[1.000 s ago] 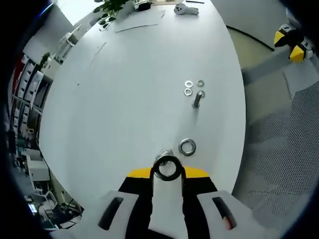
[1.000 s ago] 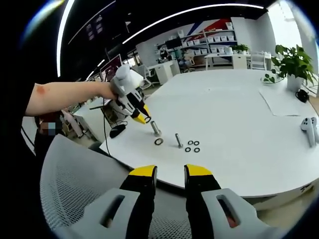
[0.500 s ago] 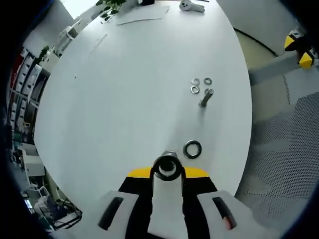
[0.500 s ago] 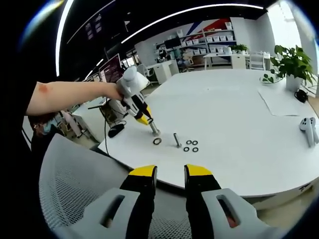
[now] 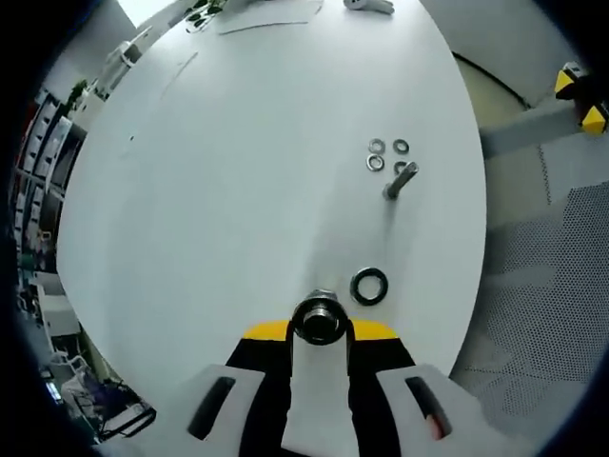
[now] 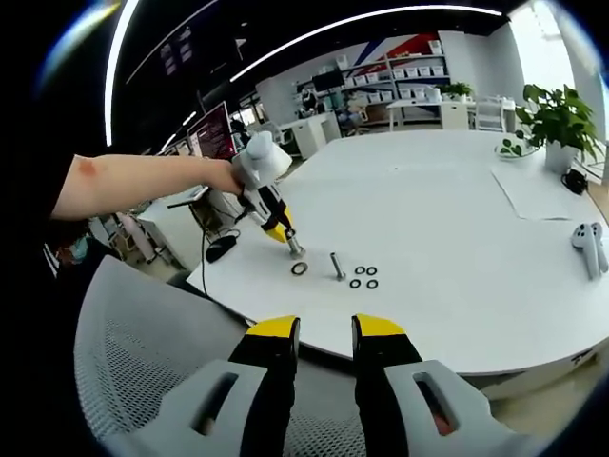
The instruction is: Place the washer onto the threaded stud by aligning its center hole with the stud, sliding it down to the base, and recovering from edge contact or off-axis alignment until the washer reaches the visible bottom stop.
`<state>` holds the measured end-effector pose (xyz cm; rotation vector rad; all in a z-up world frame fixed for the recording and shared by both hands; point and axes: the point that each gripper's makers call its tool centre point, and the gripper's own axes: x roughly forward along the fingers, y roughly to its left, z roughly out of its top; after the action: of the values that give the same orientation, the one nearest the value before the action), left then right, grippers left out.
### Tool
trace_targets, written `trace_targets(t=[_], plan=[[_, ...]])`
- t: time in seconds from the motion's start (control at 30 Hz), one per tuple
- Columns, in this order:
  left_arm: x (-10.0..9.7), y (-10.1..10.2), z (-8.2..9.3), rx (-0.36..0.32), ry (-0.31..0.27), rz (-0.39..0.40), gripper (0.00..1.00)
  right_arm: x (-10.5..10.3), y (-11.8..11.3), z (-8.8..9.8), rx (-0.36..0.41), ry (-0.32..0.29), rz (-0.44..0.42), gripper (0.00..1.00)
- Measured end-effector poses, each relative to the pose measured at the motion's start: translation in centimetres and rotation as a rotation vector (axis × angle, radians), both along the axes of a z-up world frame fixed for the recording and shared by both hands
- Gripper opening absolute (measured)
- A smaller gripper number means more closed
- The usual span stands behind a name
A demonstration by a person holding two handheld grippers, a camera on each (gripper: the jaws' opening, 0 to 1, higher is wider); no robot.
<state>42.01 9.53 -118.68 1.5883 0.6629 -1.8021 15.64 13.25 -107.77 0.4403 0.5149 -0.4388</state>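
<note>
Evidently the left hand-held gripper (image 5: pixel 321 328) was closed on a washer (image 5: pixel 319 318), holding it over the top of a threaded stud (image 6: pixel 295 246) that stood upright near the left edge of the white bench (image 5: pixel 238 171). In the left gripper view the stud's tip showed just through and behind the washer's hole, so the hole seemed roughly on axis, though whether the washer already touched the threads could not be told. A second washer (image 5: pixel 369 286) lay flat on the bench just right of the stud; further off stood another stud (image 5: pixel 400 179), leaning in that view, with three small washers (image 5: pixel 387 152) beside it. The right hand-held gripper (image 6: pixel 320 328) hovered off the bench over a mesh chair back (image 6: pixel 152 362), its jaws slightly apart and holding nothing.

The risk from here was the washer catching on the stud's top edge or tilting on the threads, were it let go off centre; it could then hang partway or roll off the near edge.
</note>
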Motion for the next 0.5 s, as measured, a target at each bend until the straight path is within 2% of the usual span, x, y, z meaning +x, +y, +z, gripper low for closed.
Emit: trace_targets(t=[0.5], plan=[[0.5, -0.2, -2.7, 0.028, -0.001, 0.021, 0.19, 0.1, 0.1, -0.2, 0.008, 0.010, 0.009, 0.25]])
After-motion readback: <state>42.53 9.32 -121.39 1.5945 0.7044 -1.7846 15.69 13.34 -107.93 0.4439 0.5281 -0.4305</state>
